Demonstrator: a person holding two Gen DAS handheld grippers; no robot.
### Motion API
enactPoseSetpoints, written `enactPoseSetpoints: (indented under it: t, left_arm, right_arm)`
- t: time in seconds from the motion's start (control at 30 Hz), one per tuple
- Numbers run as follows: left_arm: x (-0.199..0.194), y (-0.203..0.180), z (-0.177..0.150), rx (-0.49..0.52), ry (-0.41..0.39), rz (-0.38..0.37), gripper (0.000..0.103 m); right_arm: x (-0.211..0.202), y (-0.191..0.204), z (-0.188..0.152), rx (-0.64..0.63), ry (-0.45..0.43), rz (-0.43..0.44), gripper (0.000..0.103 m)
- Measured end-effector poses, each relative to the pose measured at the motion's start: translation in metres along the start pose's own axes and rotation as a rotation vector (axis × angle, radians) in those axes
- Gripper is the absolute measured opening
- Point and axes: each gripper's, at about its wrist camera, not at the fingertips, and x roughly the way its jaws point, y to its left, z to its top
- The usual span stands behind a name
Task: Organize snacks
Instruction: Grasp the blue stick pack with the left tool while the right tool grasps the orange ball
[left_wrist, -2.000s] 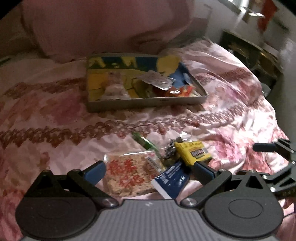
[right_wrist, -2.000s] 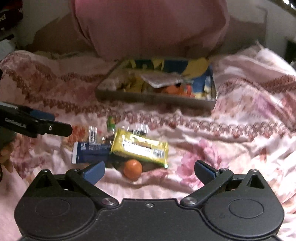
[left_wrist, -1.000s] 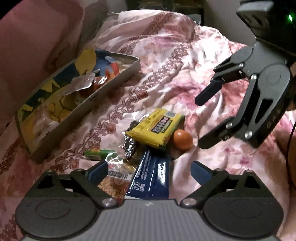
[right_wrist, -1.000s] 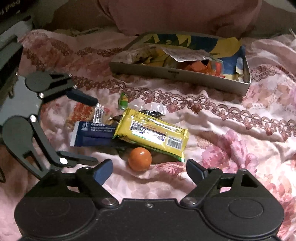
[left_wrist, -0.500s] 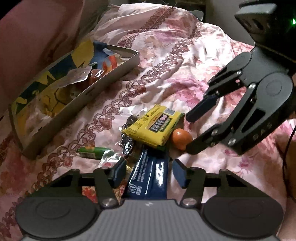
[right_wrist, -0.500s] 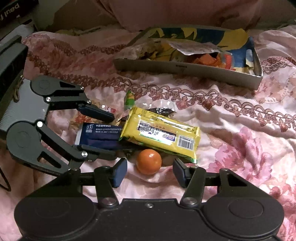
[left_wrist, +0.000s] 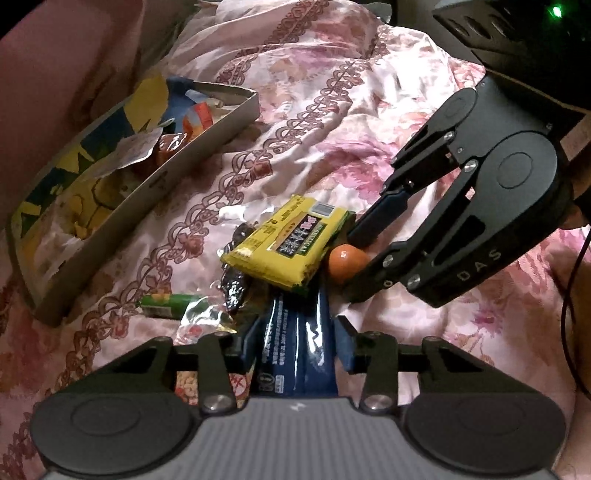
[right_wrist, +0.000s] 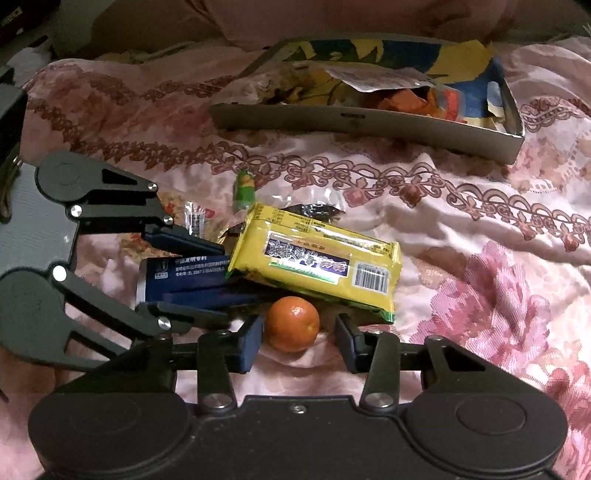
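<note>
A pile of snacks lies on the pink floral bedspread. My left gripper (left_wrist: 295, 343) is shut on a dark blue packet (left_wrist: 295, 347), which also shows in the right wrist view (right_wrist: 177, 277). A yellow packet (left_wrist: 291, 240) (right_wrist: 317, 262) rests partly over it. A small orange (left_wrist: 345, 262) (right_wrist: 291, 323) lies beside the yellow packet. My right gripper (right_wrist: 299, 341) sits around the orange, its jaws narrowed with a gap left on the right side. A grey snack box (left_wrist: 155, 181) (right_wrist: 369, 123) holds several snacks.
A green candy (left_wrist: 166, 304) (right_wrist: 245, 188), a dark foil wrapper (left_wrist: 236, 284) and a clear rice-cracker pack (left_wrist: 192, 384) lie by the pile. A pink pillow (right_wrist: 332, 18) sits behind the box. The right gripper body (left_wrist: 480, 221) is close to the left one.
Both grippers moved in on the pile and narrowed. The left closed onto the blue packet. The right drew in around the orange.
</note>
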Motion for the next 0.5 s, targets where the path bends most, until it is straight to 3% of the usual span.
enactPoseSetpoints:
  t: [0.1,0.13,0.5]
  left_arm:
    - [0.000,-0.001,-0.001,0.000,-0.004,0.005,0.044]
    - [0.000,-0.001,-0.001,-0.007,-0.006,0.005,0.044]
    - [-0.011,0.000,0.002,-0.113,0.021,0.011,0.038]
  right_arm:
    - [-0.001,0.001,-0.001,-0.005,0.001,-0.001,0.040]
    - [-0.001,0.001,-0.001,-0.008,0.001,0.004,0.034]
    - [-0.014,0.012,-0.004,-0.054,-0.035,-0.037,0.033]
